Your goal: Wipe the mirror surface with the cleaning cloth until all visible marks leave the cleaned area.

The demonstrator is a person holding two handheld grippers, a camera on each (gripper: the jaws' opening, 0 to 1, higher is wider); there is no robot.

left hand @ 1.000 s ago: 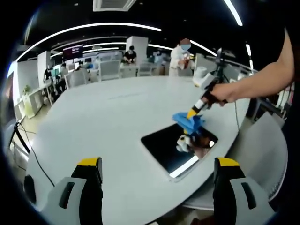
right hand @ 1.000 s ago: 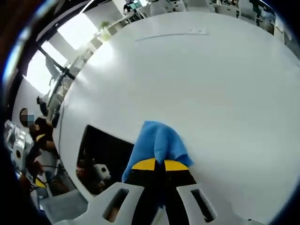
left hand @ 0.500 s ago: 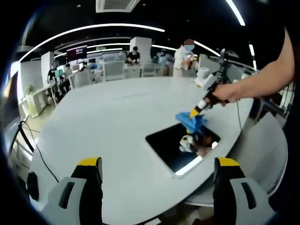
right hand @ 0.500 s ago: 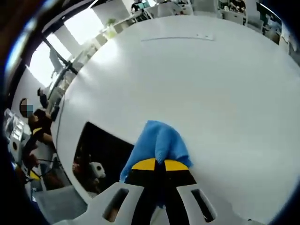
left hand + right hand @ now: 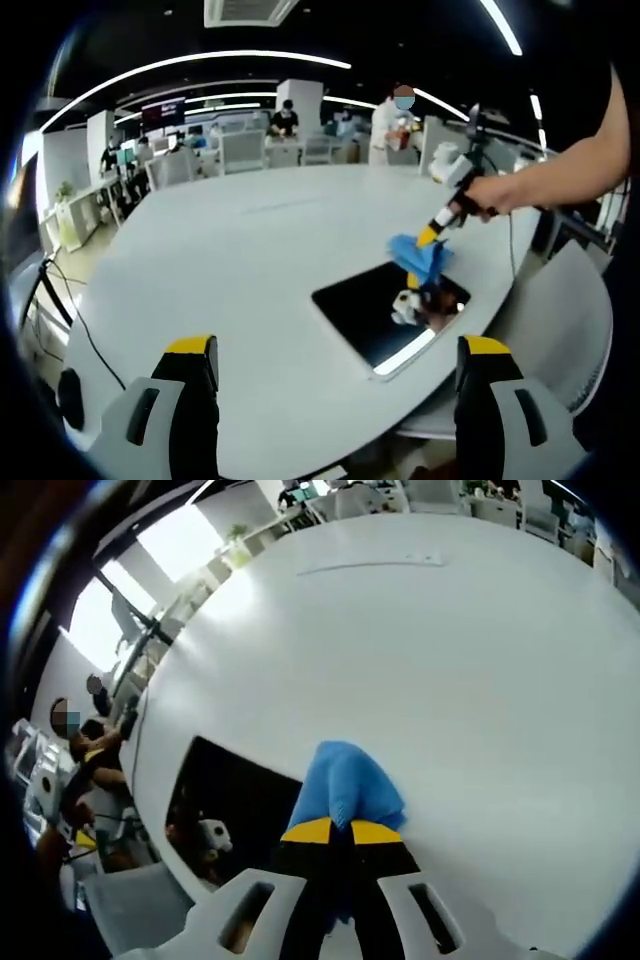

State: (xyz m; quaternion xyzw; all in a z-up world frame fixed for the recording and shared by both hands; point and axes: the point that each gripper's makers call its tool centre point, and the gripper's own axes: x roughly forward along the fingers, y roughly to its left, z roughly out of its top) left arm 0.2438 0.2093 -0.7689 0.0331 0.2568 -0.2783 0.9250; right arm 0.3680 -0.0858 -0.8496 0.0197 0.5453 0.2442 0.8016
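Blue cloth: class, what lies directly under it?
The blue cloth, clamped in the right gripper, hangs over the mirror's far edge on the white table. Any marks beneath it are covered.

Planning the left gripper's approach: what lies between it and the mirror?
Only bare white table between the left gripper and the mirror, per the left gripper view.
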